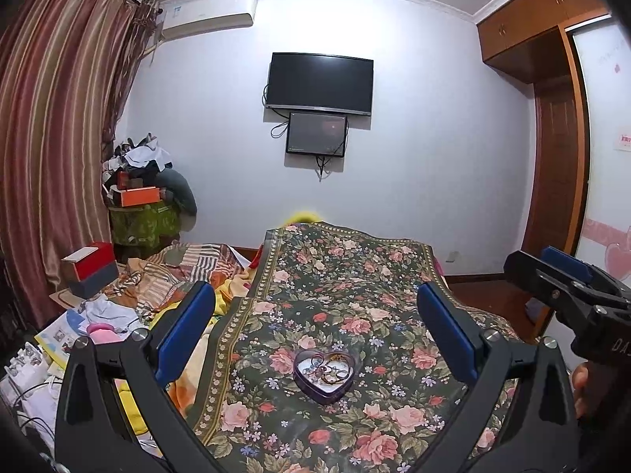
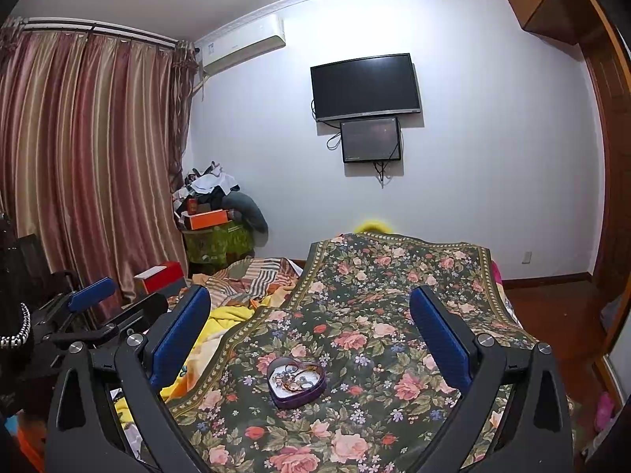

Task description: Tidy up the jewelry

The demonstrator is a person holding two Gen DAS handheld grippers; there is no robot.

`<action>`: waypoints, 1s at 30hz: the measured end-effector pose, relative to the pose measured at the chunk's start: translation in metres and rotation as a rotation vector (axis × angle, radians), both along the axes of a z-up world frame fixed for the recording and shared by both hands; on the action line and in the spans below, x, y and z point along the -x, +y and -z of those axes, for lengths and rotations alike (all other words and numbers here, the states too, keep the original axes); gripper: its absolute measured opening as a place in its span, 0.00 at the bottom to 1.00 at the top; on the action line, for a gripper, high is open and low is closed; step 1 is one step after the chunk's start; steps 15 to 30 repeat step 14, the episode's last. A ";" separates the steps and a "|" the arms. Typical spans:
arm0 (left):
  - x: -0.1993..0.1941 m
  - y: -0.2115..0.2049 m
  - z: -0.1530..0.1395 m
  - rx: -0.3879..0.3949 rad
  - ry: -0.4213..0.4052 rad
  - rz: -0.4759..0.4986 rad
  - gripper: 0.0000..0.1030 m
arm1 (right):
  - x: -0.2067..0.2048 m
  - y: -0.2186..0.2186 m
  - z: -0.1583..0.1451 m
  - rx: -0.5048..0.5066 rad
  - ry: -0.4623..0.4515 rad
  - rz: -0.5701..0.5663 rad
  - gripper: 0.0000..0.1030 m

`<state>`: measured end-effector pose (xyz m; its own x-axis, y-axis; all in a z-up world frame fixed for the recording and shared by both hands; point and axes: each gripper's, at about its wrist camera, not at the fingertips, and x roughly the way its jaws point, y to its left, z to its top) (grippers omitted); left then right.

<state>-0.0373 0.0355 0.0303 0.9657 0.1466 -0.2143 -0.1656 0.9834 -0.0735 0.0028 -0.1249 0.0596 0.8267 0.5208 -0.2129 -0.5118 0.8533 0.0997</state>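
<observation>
On floral cloth (image 1: pixel 355 276) over the bed, between both views' blue pads: heart tin (image 1: pixel 324 372) heaped with tangled rings and bangles. Left gripper (image 1: pixel 315 335) and right gripper (image 2: pixel 309 335) spread wide, empty, above it. Likely trouble: snagging several pieces together, tipping the light tin on soft bedding, losing rings in busy print.

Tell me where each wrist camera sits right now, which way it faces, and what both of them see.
Left wrist view: sits behind the open left gripper, above the floral cloth, facing the TV wall; the right gripper and a hand show at the right edge.
Right wrist view: sits behind the open right gripper, facing the same wall; the left gripper shows at the left edge.
Shared: the heart-shaped jewelry tin, cloth, television, air conditioner and curtain.
</observation>
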 end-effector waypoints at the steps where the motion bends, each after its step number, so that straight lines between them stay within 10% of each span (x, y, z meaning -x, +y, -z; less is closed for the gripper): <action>1: 0.000 0.000 0.000 0.002 0.000 -0.001 1.00 | 0.000 0.000 0.000 0.001 -0.001 0.002 0.97; 30: -0.003 0.003 0.002 0.016 0.018 0.010 1.00 | -0.002 0.000 0.001 0.015 0.002 -0.002 0.97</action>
